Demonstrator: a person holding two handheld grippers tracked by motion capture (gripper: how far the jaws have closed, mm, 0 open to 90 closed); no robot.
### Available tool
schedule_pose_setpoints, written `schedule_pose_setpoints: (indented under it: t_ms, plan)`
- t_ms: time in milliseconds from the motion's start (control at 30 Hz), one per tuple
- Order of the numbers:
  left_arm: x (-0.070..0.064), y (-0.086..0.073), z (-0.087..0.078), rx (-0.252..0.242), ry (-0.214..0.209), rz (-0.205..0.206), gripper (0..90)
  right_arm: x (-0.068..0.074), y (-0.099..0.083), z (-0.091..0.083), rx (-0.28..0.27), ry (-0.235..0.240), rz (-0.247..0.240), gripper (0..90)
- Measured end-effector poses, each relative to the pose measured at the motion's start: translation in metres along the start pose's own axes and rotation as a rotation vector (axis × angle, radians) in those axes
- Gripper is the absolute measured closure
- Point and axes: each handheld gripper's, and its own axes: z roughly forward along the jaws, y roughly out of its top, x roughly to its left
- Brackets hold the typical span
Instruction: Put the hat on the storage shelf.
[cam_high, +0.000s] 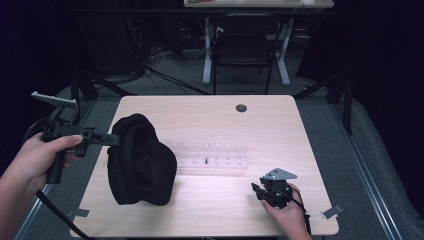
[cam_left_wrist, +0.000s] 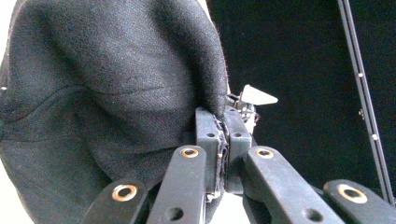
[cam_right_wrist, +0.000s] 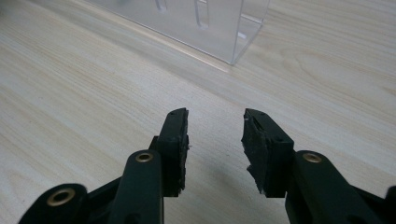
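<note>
Left gripper (cam_left_wrist: 223, 122) clenched on black cloth's (cam_high: 140, 160) edge, right gripper (cam_right_wrist: 215, 135) released, well apart.

Left gripper (cam_high: 114, 139) is pointing rightward above the table edge, jaws clamping together; right gripper (cam_right_wrist: 215, 140) is resting low, jaws standing apart.

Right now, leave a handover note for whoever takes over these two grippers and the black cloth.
Left gripper: shut on an edge of the black cloth, holding it up at the table's left side; the cloth's lower part rests on the wood.
Right gripper: open, holding nothing, low over the table's front right.
Clear plastic rack: mid-table, beside the cloth.
Done: cloth gripped on one edge.
Left: probably a second grip with the right gripper; what follows can't be told.
</note>
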Motion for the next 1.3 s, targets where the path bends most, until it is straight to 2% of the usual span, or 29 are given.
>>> schedule_pose_setpoints:
  t_ms: [567, 1000, 1300]
  plan:
    - [-0.016, 0.015, -0.006, -0.054, -0.013, 0.014, 88.2, -0.001, 0.000, 0.000, -0.004, 0.005, -0.003, 60.0]
    - [-0.031, 0.038, 0.004, -0.084, -0.008, 0.024, 88.2, -0.003, 0.000, -0.001, -0.002, 0.007, 0.003, 59.5]
    - [-0.039, 0.050, 0.016, -0.085, -0.015, 0.032, 88.2, -0.004, 0.000, -0.001, -0.009, 0.009, 0.010, 59.5]
